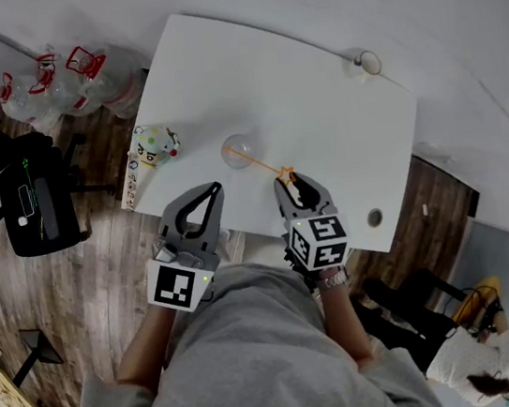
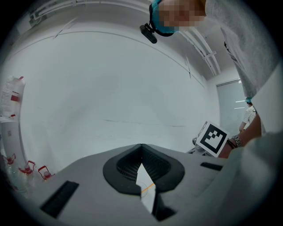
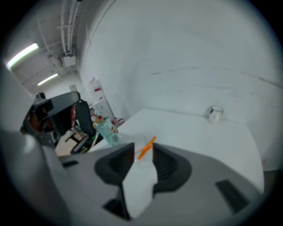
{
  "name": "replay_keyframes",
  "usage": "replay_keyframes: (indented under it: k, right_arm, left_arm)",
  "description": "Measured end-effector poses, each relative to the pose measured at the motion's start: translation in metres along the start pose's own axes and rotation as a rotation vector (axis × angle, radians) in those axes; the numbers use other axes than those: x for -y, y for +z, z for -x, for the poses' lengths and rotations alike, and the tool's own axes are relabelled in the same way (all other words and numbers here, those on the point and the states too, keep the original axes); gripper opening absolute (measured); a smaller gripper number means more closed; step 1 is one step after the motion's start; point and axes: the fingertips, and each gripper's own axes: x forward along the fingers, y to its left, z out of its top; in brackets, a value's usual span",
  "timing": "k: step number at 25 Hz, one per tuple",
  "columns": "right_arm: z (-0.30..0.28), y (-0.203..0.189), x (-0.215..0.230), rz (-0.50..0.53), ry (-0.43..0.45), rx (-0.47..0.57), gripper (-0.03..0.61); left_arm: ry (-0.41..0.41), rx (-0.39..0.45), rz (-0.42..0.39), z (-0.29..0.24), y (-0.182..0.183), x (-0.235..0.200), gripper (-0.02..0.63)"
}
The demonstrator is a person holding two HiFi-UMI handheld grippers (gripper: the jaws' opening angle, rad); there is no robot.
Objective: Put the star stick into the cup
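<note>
Right hand-held gripper (image 1: pixel 295 182) stands wide, jaws apart either side of the star stick (image 1: pixel 258 163) and not pressing on it. The stick's plain end sits inside the clear cup (image 1: pixel 240 150) mid-worktop; the shaft leans out over the rim and the star end lies at my jaw tips. Left hand-held gripper (image 1: pixel 211 189) is closed, tips meeting on nothing, parked at the near edge of the worktop (image 1: pixel 314 94). I judge the step to be the let-go. To do it well I'd draw the right jaws back along the stick's own line, keeping them wide so no pad catches the star and levers the light cup over. The cup holds only the stick. A small glass (image 1: pixel 367 63) at the far corner looks empty. A patterned container (image 1: pixel 156 144) stands at the left edge, contents not readable.
</note>
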Motion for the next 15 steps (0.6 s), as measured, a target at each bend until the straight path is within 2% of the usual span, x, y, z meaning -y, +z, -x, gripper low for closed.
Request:
replay_keyframes:
  k: [6,15]
  right_arm:
    - [0.007,0.002,0.0,-0.006,-0.007,0.027,0.185]
    - [0.032,0.014,0.004,-0.024,-0.065,0.123,0.19]
  left_arm:
    - [-0.004,0.005,-0.01,0.005,0.0,0.003,0.029]
    - [-0.027,0.026,-0.023,0.013,0.004,0.01,0.029]
